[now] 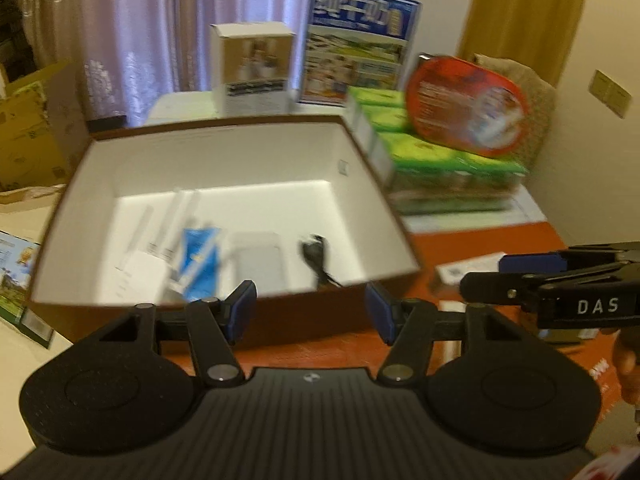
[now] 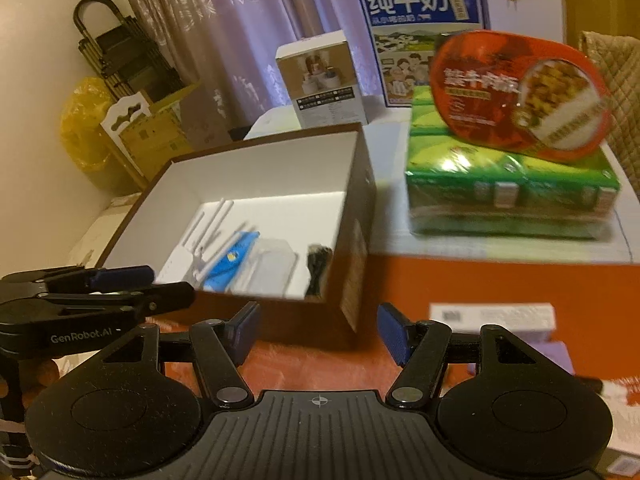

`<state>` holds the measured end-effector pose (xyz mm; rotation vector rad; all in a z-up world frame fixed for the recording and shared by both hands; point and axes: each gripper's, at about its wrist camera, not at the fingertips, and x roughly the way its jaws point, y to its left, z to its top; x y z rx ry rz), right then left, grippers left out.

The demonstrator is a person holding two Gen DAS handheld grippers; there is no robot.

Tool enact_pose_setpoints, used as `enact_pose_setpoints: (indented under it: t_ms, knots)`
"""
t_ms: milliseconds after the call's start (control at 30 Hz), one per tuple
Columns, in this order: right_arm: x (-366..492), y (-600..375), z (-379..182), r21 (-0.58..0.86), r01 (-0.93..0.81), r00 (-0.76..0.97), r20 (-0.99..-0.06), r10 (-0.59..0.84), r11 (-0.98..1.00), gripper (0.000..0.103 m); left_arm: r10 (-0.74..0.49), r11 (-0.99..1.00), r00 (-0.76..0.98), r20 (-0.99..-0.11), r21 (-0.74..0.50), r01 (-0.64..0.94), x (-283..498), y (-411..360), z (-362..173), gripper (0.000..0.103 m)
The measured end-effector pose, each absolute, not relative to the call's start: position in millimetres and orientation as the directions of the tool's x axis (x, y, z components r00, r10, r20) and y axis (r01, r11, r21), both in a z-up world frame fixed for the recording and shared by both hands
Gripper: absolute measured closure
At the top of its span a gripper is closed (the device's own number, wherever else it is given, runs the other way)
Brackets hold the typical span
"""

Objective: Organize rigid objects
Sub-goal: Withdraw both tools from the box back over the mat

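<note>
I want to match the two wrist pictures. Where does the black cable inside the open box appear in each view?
Left wrist view: the black cable lies on the floor of the open box, right of centre, beside a clear plastic case.
Right wrist view: the black cable lies in the near right corner, against the right wall of the open box.
Shared landmark: the blue milk carton stands behind the box.

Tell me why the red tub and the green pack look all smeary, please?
Motion blur: in the left wrist view the red tub, green pack and open box are all smeared; in the right wrist view the milk carton lettering reads sharper, while the tub and pack stay streaky.
</note>
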<state>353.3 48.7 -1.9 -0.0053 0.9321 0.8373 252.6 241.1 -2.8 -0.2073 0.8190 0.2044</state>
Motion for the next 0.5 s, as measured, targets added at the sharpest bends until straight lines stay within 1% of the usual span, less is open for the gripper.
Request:
enact_pose_setpoints:
  t_ms: [267, 500]
  knots:
    - [334, -18, -9, 0.319, -0.621, 0.331, -0.721, 0.608, 0.716, 0.042, 0.012, 0.977, 0.658, -0.753, -0.131, -0.168, 255, 179, -13, 0.046]
    - [329, -77, -18, 0.306, -0.556, 0.366, -0.744, 0.559, 0.772, 0.042, -0.036, 0.984, 0.623, -0.782, -0.137, -0.115, 263, 141, -29, 0.046]
